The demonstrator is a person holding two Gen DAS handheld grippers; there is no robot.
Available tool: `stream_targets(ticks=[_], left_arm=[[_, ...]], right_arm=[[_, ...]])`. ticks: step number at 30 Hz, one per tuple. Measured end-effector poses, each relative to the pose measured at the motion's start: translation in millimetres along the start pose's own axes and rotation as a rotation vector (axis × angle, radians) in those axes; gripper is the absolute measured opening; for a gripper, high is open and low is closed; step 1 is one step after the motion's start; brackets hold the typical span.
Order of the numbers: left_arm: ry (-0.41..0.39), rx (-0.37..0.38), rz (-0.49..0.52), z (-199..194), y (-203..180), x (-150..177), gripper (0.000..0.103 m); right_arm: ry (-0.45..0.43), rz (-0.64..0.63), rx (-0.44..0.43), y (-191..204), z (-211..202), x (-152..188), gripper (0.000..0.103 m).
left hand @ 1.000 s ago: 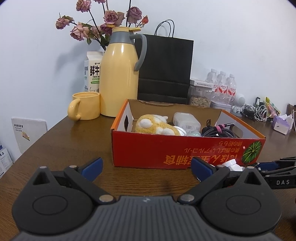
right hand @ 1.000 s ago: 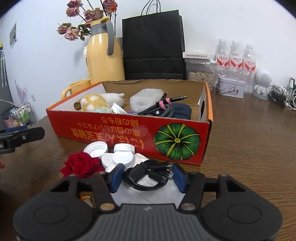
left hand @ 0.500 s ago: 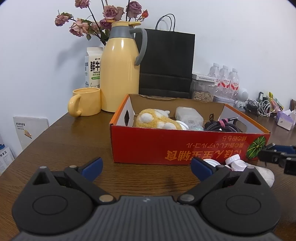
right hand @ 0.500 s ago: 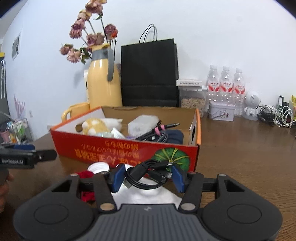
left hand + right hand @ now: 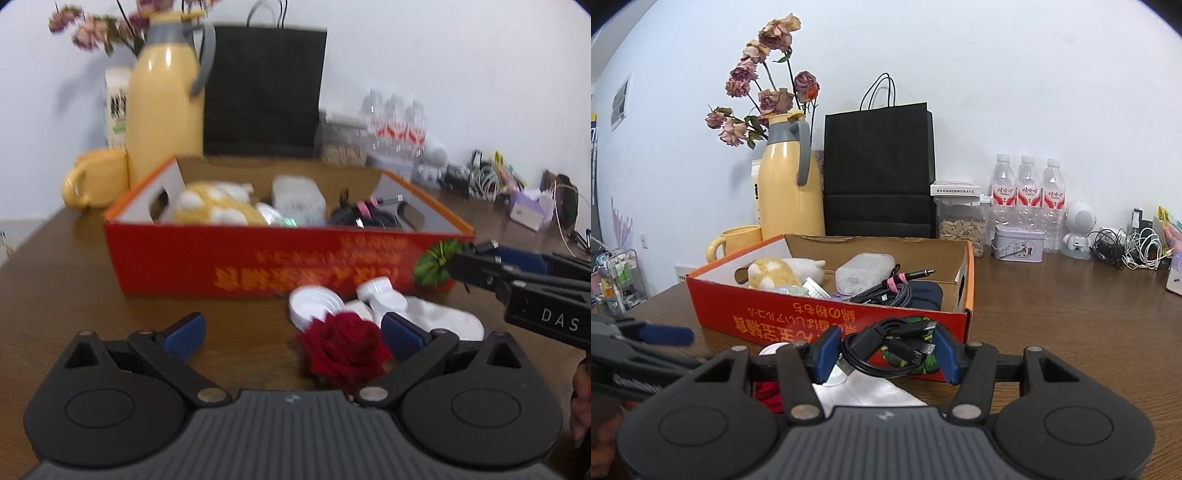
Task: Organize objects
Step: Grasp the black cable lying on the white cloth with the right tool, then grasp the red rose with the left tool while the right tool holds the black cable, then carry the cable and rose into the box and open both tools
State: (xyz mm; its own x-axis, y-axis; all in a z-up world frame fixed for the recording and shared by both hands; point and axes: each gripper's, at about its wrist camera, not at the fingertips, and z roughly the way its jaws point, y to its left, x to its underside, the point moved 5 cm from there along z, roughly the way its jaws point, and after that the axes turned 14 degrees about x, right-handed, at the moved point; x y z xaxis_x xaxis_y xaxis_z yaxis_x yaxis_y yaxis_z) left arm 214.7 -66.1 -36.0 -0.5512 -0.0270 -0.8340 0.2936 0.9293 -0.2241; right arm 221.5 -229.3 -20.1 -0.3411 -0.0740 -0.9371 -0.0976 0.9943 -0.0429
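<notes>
right now we hold a coiled black cable (image 5: 886, 349) clamped between the pads of our right gripper (image 5: 884, 350), lifted off the table (image 5: 1071, 314) just in front of the red cardboard box (image 5: 783, 314), which fills the view from about ten to one o'clock. our left gripper (image 5: 291, 332) has its jaws wide apart and empty, low over the table, with a red rose (image 5: 345, 350) lying just inside its right pad and a cluster of white caps (image 5: 317, 304) beyond it at twelve o'clock, close against the box's front wall. as we judge it, the step in hand is carrying the cable over that front wall and setting it down inside. to do it well we should raise the coil clearly above the rim first, since loose plug ends hang out at three o'clock of the bundle and could catch on the cardboard edge. the box already holds a plush toy (image 5: 775, 273) at its left end, a clear plastic case (image 5: 864, 271) in the middle and another bundled cable (image 5: 890, 291) on a dark pouch at the right, so we would aim beside that bundle and let go only once the coil rests low. meanwhile our left tongs should stay clear of the right one's path.
</notes>
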Motion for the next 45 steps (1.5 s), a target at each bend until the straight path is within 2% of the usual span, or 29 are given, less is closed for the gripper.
stream_targets(ticks=[8, 9, 12, 15, 17, 18, 29, 36, 45], left_arm=[[0.082, -0.001, -0.014, 15, -11, 4, 0.103], [0.094, -0.003, -0.009, 18, -12, 5, 0.100], [0.116, -0.007, -0.007, 22, -13, 7, 0.084], [0.106, 0.019, -0.017, 22, -13, 7, 0.056], [0.100, 0.033, -0.019, 21, -13, 8, 0.043], [0.099, 0.036, -0.020, 20, -13, 9, 0.039], [0.047, 0.060, -0.012, 11, -14, 8, 0.037], [-0.016, 0.074, -0.025, -3, -11, 4, 0.037], [-0.125, 0.064, -0.011, -30, -2, -28, 0.037]], right_arm=[[-0.014, -0.008, -0.011, 3, -4, 0, 0.054], [-0.015, -0.009, -0.012, 3, -4, 0, 0.054], [-0.016, -0.012, -0.013, 3, -5, 0, 0.054], [-0.014, -0.016, -0.013, 4, -5, 0, 0.054], [-0.013, -0.017, -0.013, 4, -5, 1, 0.054], [-0.013, -0.017, -0.012, 4, -5, 1, 0.054], [-0.006, -0.019, -0.008, 5, -1, 2, 0.053], [-0.020, -0.031, -0.018, 7, -3, 2, 0.053], [-0.084, -0.033, -0.030, 19, -13, -17, 0.053]])
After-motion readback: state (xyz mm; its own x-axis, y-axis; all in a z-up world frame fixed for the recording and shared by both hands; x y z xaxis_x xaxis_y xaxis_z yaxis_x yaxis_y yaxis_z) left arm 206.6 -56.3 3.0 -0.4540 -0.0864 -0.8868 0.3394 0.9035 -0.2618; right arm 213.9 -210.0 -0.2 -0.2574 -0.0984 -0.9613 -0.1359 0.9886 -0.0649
